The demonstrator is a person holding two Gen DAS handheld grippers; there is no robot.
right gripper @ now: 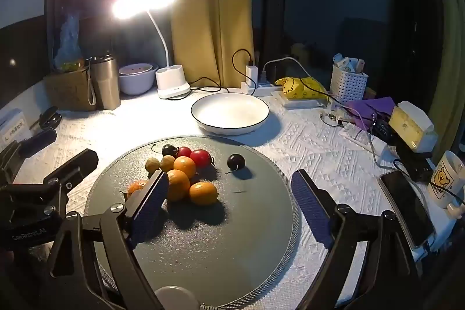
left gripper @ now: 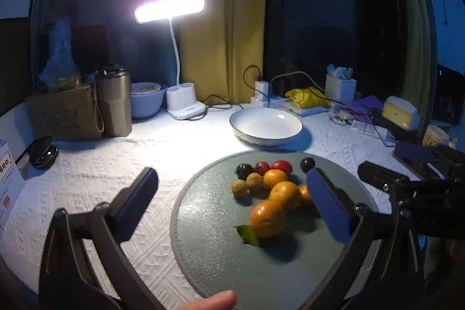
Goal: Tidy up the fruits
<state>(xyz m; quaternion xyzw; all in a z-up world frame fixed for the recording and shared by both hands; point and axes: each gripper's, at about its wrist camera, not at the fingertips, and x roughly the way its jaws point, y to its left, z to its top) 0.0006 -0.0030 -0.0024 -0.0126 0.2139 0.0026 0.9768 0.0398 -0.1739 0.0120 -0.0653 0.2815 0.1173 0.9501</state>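
Observation:
A round grey mat [left gripper: 218, 252] [right gripper: 232, 237] holds a loose cluster of fruit. Several oranges [left gripper: 267, 218] [right gripper: 203, 193] lie nearest, one with a green leaf [left gripper: 247, 234]. Behind them are two red tomatoes [left gripper: 281, 165] [right gripper: 200, 157], two yellowish round fruits [left gripper: 239, 187] [right gripper: 152, 164] and a dark fruit [left gripper: 243, 170] [right gripper: 169, 150]. Another dark fruit [left gripper: 307, 164] [right gripper: 236, 161] sits apart to the right. A white deep plate [left gripper: 266, 122] [right gripper: 229, 109] stands behind the mat with nothing in it. My left gripper [left gripper: 232, 173] and right gripper [right gripper: 229, 176] hover over the mat, both open and holding nothing.
A lit desk lamp [left gripper: 186, 106] [right gripper: 171, 83], a steel tumbler [left gripper: 113, 103], a pale bowl [right gripper: 136, 80] and a cardboard box [left gripper: 61, 115] line the back left. On the right are a power strip with cables [right gripper: 255, 86], a white basket [right gripper: 347, 83], a phone [right gripper: 407, 208] and a mug [right gripper: 447, 179].

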